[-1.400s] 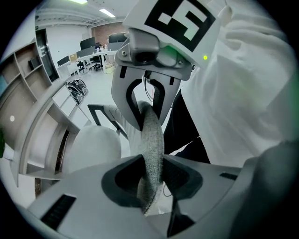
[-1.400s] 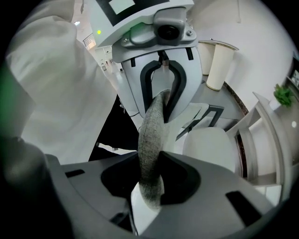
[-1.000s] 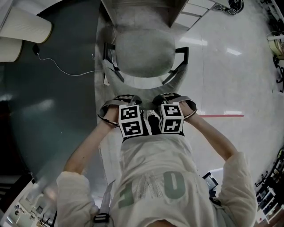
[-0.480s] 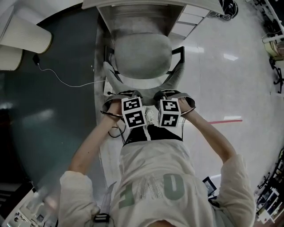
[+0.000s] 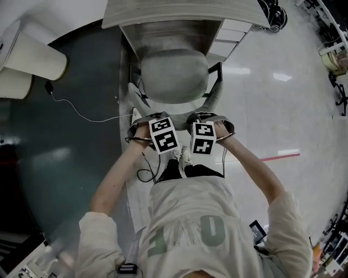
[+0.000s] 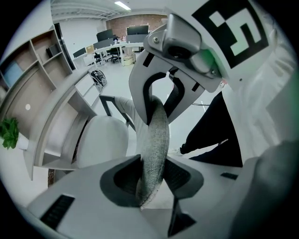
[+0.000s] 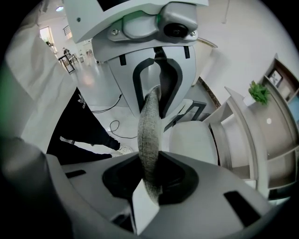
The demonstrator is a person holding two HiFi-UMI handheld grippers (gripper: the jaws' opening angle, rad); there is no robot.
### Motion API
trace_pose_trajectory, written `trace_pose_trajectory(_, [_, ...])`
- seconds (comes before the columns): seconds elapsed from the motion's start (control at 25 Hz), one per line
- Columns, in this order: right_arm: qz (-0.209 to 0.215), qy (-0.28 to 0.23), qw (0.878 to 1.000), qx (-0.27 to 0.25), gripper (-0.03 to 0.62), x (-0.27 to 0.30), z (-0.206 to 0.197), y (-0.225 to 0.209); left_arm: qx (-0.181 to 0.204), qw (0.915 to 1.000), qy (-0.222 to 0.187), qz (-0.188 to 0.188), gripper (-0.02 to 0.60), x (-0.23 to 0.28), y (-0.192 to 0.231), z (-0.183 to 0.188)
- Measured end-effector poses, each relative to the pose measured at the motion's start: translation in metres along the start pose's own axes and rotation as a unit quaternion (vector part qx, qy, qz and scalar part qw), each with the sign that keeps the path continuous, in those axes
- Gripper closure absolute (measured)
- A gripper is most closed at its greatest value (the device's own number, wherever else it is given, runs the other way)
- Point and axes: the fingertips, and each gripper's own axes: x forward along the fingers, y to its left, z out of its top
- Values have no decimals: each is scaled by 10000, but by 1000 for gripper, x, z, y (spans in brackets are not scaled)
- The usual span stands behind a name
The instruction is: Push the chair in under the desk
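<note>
Two grippers pinch the chair backrest (image 6: 156, 135).
Left gripper (image 6: 150, 182) jaws just widened, right gripper (image 7: 152, 179) jaws just narrowed; seat (image 5: 174, 76) half under desk (image 5: 174, 13).

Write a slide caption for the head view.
Left gripper and right gripper pinch the chair backrest facing the desk; left jaws just eased, right jaws tightened.

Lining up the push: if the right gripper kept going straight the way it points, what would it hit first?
The chair backrest: its top edge sits between the fingers of the right gripper, which have just been closing on it. Depth beyond it is unclear.
</note>
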Motion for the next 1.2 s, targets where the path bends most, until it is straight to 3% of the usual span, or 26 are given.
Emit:
trace_pose_trajectory(0.28, [-168, 50, 9998, 80, 513, 8, 8, -36, -103, 9994, 10, 316, 437, 0, 39, -6])
trace_pose_trajectory(0.52, [-212, 90, 9996, 180, 513, 13, 11, -70, -71, 9992, -150, 369, 436, -1, 74, -6])
trace_pose_trajectory(1.04, [-125, 75, 9998, 113, 513, 11, -3, -151, -65, 9997, -184, 160, 426, 2, 152, 19])
trace_pose_trajectory(1.2, [1, 92, 10000, 33, 513, 13, -13, -170, -252, 9996, -109, 116, 419, 8, 170, 28])
